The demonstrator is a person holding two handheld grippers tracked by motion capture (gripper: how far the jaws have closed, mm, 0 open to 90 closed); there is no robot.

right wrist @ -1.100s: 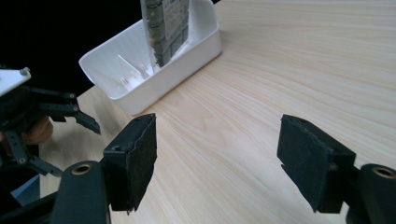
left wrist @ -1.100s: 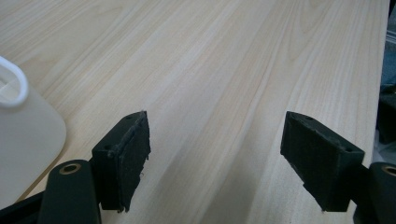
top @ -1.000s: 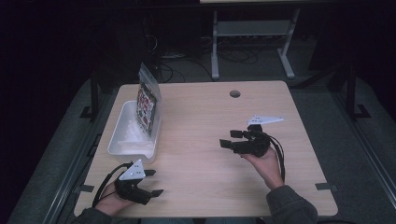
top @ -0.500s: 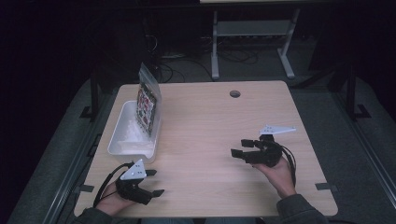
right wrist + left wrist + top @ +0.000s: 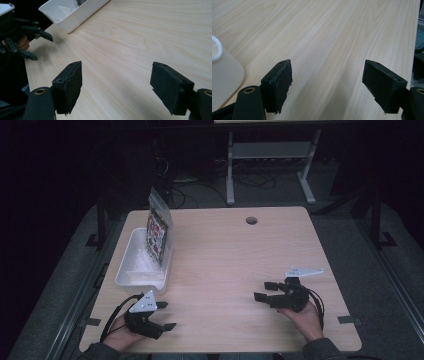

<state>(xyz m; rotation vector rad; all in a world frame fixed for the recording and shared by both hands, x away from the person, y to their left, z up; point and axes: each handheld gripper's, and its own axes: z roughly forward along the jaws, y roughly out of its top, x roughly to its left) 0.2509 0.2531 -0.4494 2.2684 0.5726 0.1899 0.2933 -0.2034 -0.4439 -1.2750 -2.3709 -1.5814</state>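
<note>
— On the counter [image 5: 235,255]?
— One white tub [image 5: 131,265], far left; one clear bag [image 5: 159,232] standing inside.
— Holes through the top?
— One round hole [image 5: 251,220], far side.
— Grippers?
— Two: left gripper [image 5: 165,315] near left, right gripper [image 5: 263,291] near right.

We see the left gripper [image 5: 165,315] low at the near left, held in the left hand [image 5: 120,336], its jaws spread wide with nothing between them, pointing toward the right gripper [image 5: 265,290]. Well apart from it, the right gripper sits in the right hand [image 5: 305,317], jaws likewise wide and empty, aimed back at the left one, its grey plate [image 5: 303,271] just above
</note>
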